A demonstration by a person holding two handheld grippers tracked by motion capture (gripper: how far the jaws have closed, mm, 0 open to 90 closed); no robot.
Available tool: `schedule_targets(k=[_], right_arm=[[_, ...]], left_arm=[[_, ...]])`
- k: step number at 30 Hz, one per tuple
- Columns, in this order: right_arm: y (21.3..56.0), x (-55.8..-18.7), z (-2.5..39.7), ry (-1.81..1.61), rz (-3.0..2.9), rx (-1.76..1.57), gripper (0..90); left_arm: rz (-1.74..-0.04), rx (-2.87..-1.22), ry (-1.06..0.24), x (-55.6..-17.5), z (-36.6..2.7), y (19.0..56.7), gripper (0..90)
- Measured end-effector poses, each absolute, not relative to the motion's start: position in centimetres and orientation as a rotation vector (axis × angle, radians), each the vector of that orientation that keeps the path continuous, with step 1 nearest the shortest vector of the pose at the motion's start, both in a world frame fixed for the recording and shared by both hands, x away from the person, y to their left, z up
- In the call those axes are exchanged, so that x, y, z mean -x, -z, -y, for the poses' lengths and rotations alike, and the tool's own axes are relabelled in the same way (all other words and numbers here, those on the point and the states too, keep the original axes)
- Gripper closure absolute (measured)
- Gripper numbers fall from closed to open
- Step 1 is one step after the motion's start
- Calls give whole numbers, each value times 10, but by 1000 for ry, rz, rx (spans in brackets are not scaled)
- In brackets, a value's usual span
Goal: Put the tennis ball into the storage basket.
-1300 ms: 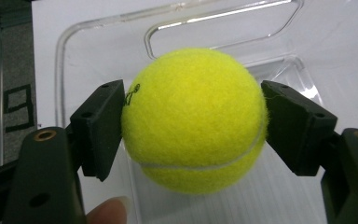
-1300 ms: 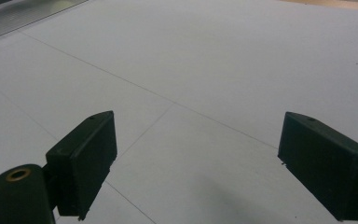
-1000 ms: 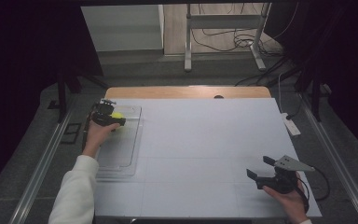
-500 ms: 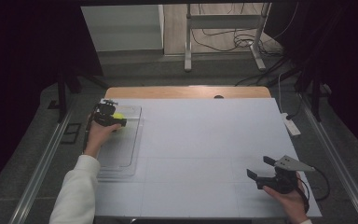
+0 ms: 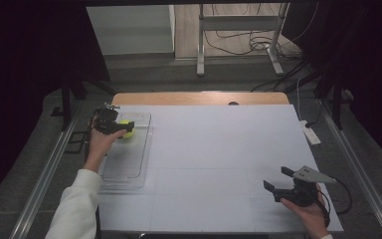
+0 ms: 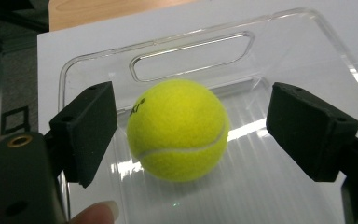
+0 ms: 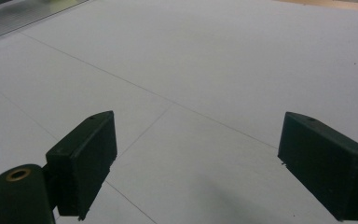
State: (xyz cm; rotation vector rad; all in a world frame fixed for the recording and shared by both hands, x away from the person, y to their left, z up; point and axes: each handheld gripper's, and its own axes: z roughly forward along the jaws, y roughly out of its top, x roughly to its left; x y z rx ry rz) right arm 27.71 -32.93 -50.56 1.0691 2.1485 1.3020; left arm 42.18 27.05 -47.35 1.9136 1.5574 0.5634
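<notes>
1. High view shows my left arm, in a white sleeve, stretched forward along the left side of the table point(image 5: 214, 149), with the hand bent a little to the right so that my left gripper point(image 5: 120, 128) points across the far end of the clear tray point(image 5: 129, 164).
2. In the left gripper view, my left gripper point(image 6: 186, 126) has its jaws spread wide, one on each side of the tennis ball point(image 6: 178, 129). I see a narrow gap between the left jaw and the ball and a wider gap at the right jaw, so neither jaw touches it and the gripper holds nothing.
3. One tip of my finger point(image 6: 95, 212) shows at the bottom edge of that view, just beside the gripper body.
4. The tennis ball point(image 5: 126, 130) is yellow-green and rests on the ribbed floor of the clear tray point(image 6: 307, 56), near the end that has the long handle slot.
5. My right hand point(image 5: 308, 209) rests low at the near right corner of the table, well apart from the tray.
6. My right gripper point(image 5: 277, 183) points toward the left in the high view. In the right gripper view, my right gripper point(image 7: 196, 158) also has its jaws wide apart, with bare white table point(image 7: 214, 70) between them, so it grasps nothing.
</notes>
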Motion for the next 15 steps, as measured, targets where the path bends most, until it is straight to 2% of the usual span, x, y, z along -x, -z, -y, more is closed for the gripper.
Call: schedule_targets(k=[15], right_arm=[[506,-277,328,-1296,-2154,-1070,121]], left_arm=[[-1375,-1804,-514,-373,-269,460,178]])
